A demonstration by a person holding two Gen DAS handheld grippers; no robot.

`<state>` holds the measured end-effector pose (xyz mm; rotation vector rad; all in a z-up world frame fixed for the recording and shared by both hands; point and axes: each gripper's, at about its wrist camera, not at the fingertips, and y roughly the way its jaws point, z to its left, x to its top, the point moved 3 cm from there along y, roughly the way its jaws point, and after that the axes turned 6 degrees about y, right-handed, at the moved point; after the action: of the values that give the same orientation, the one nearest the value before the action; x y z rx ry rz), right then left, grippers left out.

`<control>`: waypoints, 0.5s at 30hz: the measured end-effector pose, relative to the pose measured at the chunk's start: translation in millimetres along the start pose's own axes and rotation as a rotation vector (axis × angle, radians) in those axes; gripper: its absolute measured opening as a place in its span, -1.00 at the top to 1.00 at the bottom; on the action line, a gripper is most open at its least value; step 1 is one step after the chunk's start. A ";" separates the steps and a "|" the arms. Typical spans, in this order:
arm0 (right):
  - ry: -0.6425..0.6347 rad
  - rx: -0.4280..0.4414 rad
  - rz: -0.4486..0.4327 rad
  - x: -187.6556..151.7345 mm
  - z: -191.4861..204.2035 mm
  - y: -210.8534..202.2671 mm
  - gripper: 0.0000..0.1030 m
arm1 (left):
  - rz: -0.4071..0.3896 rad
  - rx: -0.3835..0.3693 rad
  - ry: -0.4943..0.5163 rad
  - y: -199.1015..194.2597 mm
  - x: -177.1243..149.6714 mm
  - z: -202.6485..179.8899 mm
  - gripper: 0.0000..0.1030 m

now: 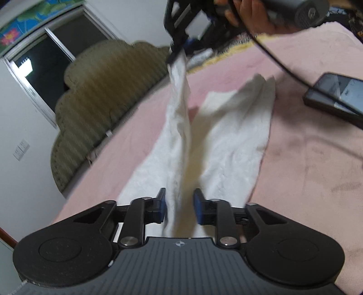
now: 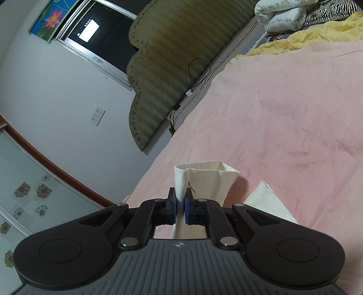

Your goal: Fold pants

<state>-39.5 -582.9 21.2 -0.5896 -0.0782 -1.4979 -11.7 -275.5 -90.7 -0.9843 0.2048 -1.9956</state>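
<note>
White pants (image 1: 238, 140) lie lengthwise on the pink bedspread (image 1: 306, 170). One leg is pulled up into a taut ridge that runs from my left gripper (image 1: 179, 202) to my right gripper (image 1: 175, 53), which a hand (image 1: 249, 18) holds at the top. The left gripper's blue pads (image 1: 197, 204) sit narrowly on both sides of that ridge and the cloth fills the gap between them. In the right wrist view my right gripper (image 2: 180, 204) is shut on the edge of the leg's open hem (image 2: 211, 179), raised off the bedspread (image 2: 283, 102).
A dark phone (image 1: 335, 93) with a black cable (image 1: 279, 61) lies on the bedspread to the right of the pants. An olive padded headboard (image 2: 170, 56) stands along the bed's left side. Yellow and patterned bedding (image 2: 306, 29) is piled at the far end.
</note>
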 end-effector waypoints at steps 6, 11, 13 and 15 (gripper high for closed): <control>0.047 -0.086 0.025 4.8 -18.3 10.0 0.86 | -0.033 0.024 -0.149 -13.4 2.9 33.9 0.88; -0.014 -0.034 -0.019 2.9 -12.0 -25.4 0.86 | -0.094 -0.055 -0.235 -44.6 14.9 54.0 0.87; -0.016 -0.100 0.000 -2.5 -26.9 -34.6 0.86 | -0.082 -0.128 -0.219 -44.5 14.2 39.7 0.87; -0.006 -0.177 0.030 -10.8 -47.2 -37.5 0.86 | -0.052 -0.161 -0.171 -38.3 8.5 18.1 0.87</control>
<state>-90.5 -591.1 -11.7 -0.7344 0.0588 -1.4834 -25.9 -255.0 -55.4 -1.2686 0.2508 -1.9521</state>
